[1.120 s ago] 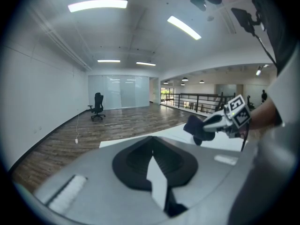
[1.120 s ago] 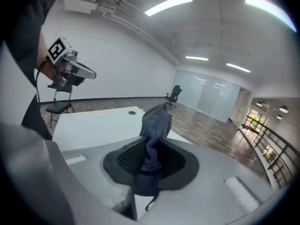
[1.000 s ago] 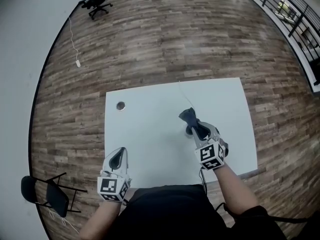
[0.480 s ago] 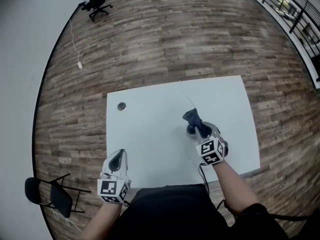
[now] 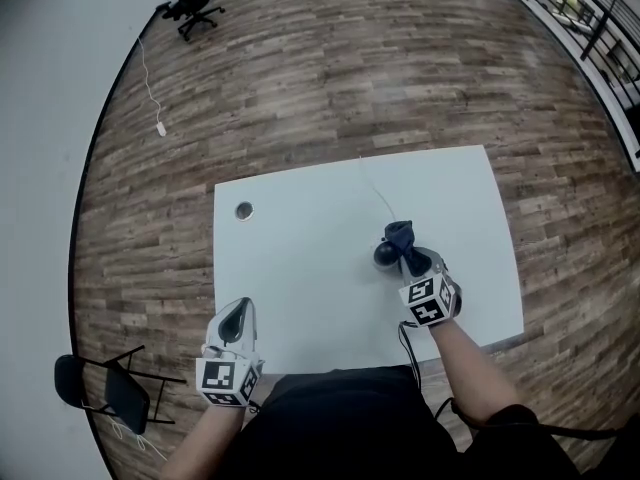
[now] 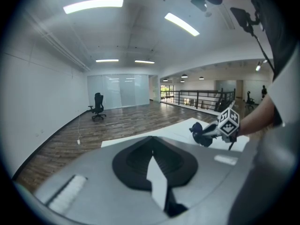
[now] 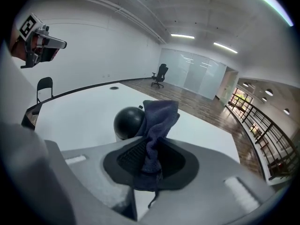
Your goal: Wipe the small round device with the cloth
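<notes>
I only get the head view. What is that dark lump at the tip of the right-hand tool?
Observer: The right gripper has its fingers shut on a dark blue cloth that sticks out past their tips.
Visitor: And the ball beside it?
Observer: A smooth black round device on the white table. The cloth overlaps its right side; whether they touch, I cannot tell.
Visitor: The other tool?
Observer: The left gripper has its fingers together, nothing between them.

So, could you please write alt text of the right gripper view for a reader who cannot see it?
The right claw pinches a dark blue cloth, whose bunched end stands up next to a small black round device on a white table. Beyond lie a wooden floor and an office chair.
</notes>
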A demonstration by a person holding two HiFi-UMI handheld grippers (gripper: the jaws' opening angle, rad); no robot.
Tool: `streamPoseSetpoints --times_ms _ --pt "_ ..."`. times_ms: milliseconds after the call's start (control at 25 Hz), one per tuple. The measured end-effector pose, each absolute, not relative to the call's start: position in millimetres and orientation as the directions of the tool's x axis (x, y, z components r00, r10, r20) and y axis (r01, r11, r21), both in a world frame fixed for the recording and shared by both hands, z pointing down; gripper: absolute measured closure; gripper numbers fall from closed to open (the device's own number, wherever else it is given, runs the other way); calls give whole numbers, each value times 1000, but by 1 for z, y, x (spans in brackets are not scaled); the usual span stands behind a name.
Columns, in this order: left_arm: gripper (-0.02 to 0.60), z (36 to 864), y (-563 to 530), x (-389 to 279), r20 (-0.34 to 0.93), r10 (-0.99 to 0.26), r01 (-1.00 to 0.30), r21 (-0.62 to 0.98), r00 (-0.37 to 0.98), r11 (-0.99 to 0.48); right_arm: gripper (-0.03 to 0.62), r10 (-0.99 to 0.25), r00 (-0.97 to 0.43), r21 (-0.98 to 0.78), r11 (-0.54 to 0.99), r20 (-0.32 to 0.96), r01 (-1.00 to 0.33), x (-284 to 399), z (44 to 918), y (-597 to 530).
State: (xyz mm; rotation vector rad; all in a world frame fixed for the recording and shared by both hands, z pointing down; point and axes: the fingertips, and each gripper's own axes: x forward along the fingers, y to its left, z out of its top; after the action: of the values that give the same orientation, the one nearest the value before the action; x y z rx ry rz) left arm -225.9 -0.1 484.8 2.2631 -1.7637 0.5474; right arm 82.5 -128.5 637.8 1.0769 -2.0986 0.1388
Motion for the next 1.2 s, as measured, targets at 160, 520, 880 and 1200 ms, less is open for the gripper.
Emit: streamPoseSetpoints --times_ms 160,520,880,1200 --pt "574 483 0 -228 426 -879 -963 -62 213 -264 522 -618 -354 196 645 702 -738 83 654 -115" --pt "574 483 -6 -227 417 -880 -961 -51 228 -273 522 -691 -335 228 588 641 -776 90 631 -116" --pt "574 483 -12 -223 390 -888 -961 -33 241 -275 522 -711 -402 393 674 577 -626 43 591 -128" --pt "574 486 -6 -229 399 -888 -964 -33 230 -264 520 -650 -457 398 747 608 -534 10 605 -101"
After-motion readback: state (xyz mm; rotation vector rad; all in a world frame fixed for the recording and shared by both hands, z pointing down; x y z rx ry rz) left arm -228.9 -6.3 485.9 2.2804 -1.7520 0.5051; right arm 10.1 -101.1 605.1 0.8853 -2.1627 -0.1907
